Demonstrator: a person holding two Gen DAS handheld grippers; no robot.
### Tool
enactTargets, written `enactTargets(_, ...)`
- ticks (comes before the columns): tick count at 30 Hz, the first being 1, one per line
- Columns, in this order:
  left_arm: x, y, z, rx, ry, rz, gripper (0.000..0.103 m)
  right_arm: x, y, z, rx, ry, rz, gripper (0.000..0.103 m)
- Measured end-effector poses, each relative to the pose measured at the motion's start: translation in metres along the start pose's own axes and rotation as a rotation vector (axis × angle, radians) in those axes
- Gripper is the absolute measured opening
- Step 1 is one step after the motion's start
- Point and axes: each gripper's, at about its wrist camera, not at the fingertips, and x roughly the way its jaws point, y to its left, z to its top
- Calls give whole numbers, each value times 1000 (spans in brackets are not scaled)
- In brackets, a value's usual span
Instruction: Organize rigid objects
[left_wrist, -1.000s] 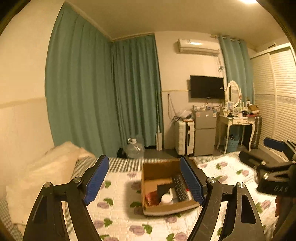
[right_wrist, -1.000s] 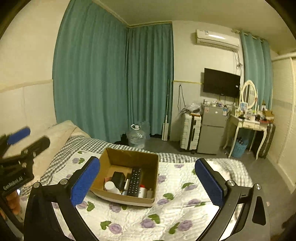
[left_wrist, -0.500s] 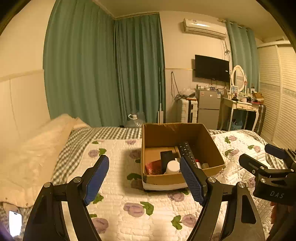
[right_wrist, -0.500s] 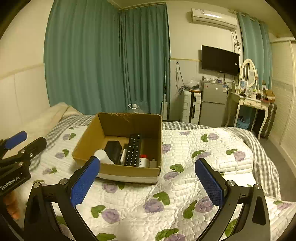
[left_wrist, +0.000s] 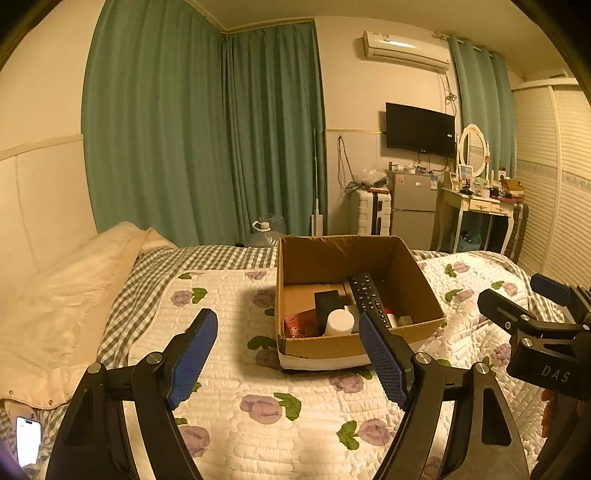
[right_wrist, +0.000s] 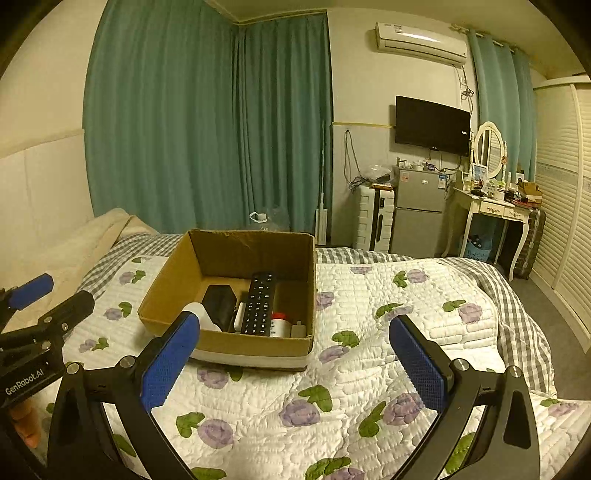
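We hold both claws over the flowered quilt (left_wrist: 229, 314), nothing in either. The left claw (left_wrist: 286, 360) stands wide open, its blue pads (left_wrist: 192, 358) well apart, and the cardboard box (left_wrist: 417, 288) sits on the bed ahead of it, a little to the right, so that the right-hand pad overlaps the box's near right corner in the left wrist view. The right claw (right_wrist: 295, 365) is likewise spread wide and empty; from its camera the box (right_wrist: 166, 284) lies ahead and to the left, with the left-hand pad crossing the near wall. Each claw shows at the edge of the other's view, apart from the box. The box is open-topped, brown, with a pale band along its base, resting flat on the quilt near the checked sheet (left_wrist: 207, 254). Inside we note a black remote (right_wrist: 258, 304) lying lengthwise toward the far wall, its near end among the other items. Left of it is a black block (right_wrist: 218, 304), and in front of that a white cylinder (left_wrist: 340, 321). A red packet (left_wrist: 301, 325) lies in the near left corner as the left camera sees it. Right of the remote stands a small white bottle with a red cap (right_wrist: 279, 323), and just beside that a small grey piece (right_wrist: 298, 328) we cannot identify. A phone (left_wrist: 27, 439) lies lit at the left edge of the bed.
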Motion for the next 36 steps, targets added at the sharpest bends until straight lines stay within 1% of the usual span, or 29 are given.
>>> enactTargets(17, 7, 1, -2, -5, 38, -4, 82, 1, 2, -1, -7, 14, -4, 103)
enactTargets(24, 7, 2, -2, -11, 41, -11, 82, 5, 5, -3, -16, 29, -7, 103)
enactTargets(36, 10, 3, -1, -10, 43, -9, 82, 6, 5, -4, -16, 28, -13, 103)
